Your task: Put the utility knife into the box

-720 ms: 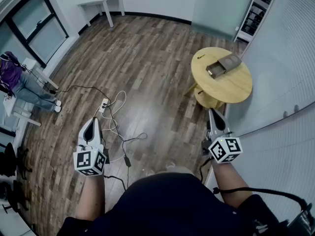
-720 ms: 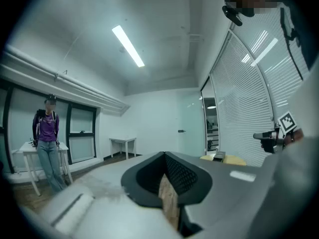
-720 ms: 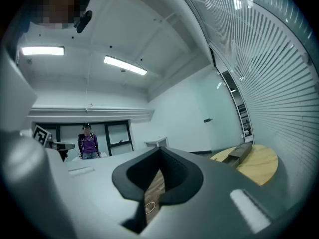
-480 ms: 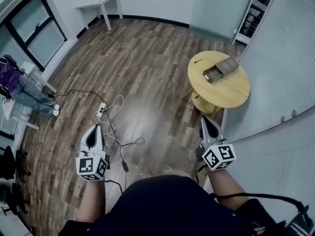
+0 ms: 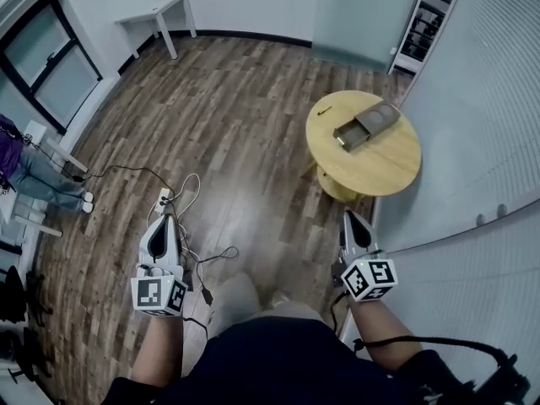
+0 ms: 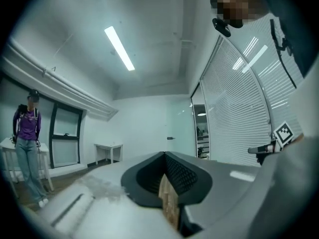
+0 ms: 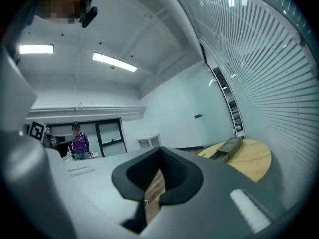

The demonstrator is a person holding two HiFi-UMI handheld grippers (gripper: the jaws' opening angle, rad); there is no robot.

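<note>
- Dark and thin, the utility knife (image 5: 325, 110) lies on the round wooden table (image 5: 396, 163), near the table's 10 o'clock edge. It is too small here to identify with certainty; it is taken to be the knife.
- Its long axis appears to run roughly 8 to 2 o'clock in the head view. Blade end and handle end cannot be told apart.
- The box (image 5: 363, 125) sits just beside the knife, at about 4 o'clock from it, not touching. Its inner tray is slid partly out toward 8 o'clock, so it is judged ready to receive the knife.
- The right gripper (image 5: 348, 216) is short of the table, level, jaws pressed together with nothing between them. From its tip the knife lies at about 12 o'clock, a shade toward 11, well apart.
- The left gripper (image 5: 163, 219) is level over the wood floor, jaws likewise together and empty. From it the knife lies at about 2 o'clock, much farther off.
- Judgement: the right hand is the nearer and is better placed to reach the knife. Its jaws must open before any pick, and the person must close on the table first.
- Count: one knife, one box, one round table, two grippers.
- Also noted: a power strip (image 5: 162, 198) with cables on the floor at 12 o'clock of the left gripper.
</note>
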